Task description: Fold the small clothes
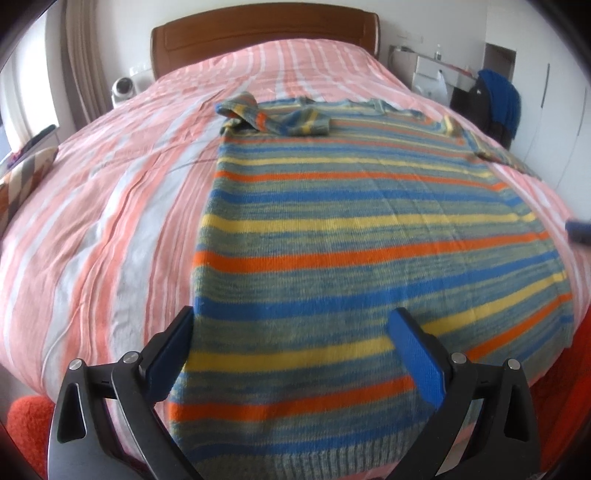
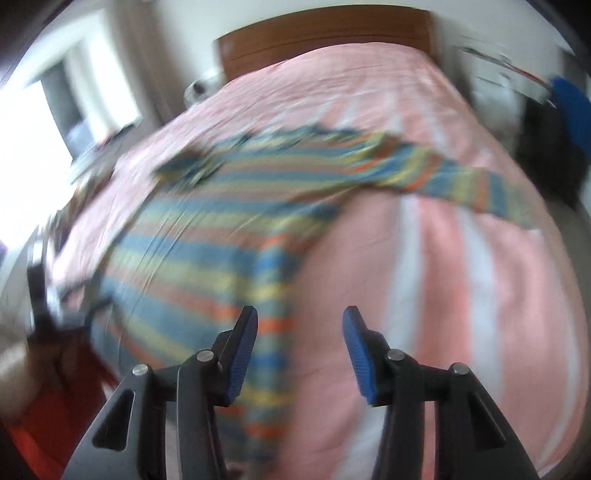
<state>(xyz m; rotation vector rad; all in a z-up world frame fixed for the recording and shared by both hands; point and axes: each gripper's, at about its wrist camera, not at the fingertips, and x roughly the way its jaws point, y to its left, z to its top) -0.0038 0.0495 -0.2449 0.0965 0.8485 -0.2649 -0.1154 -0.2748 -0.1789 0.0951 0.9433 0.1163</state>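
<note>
A knitted sweater (image 1: 351, 229) with blue, yellow, orange and grey-green stripes lies flat on the pink striped bed cover (image 1: 110, 229). One sleeve (image 1: 273, 118) is folded across its top. The other sleeve (image 2: 480, 188) stretches out to the right. My left gripper (image 1: 291, 325) is open above the sweater's lower left part, its blue pads wide apart and pinching nothing. In the blurred right wrist view, my right gripper (image 2: 300, 314) is open over the sweater's right edge (image 2: 273, 332), with no cloth between its pads. A blurred blue pad of the right gripper (image 1: 580, 230) shows at the frame's right edge.
A brown wooden headboard (image 1: 266, 33) closes the far end of the bed. A patterned pillow (image 1: 22, 177) lies at the left edge. A white round device (image 1: 123, 88) stands beside the bed. A chair with blue cloth (image 1: 498, 99) is at the right. Red-orange fabric (image 1: 29, 424) lies below the bed's near edge.
</note>
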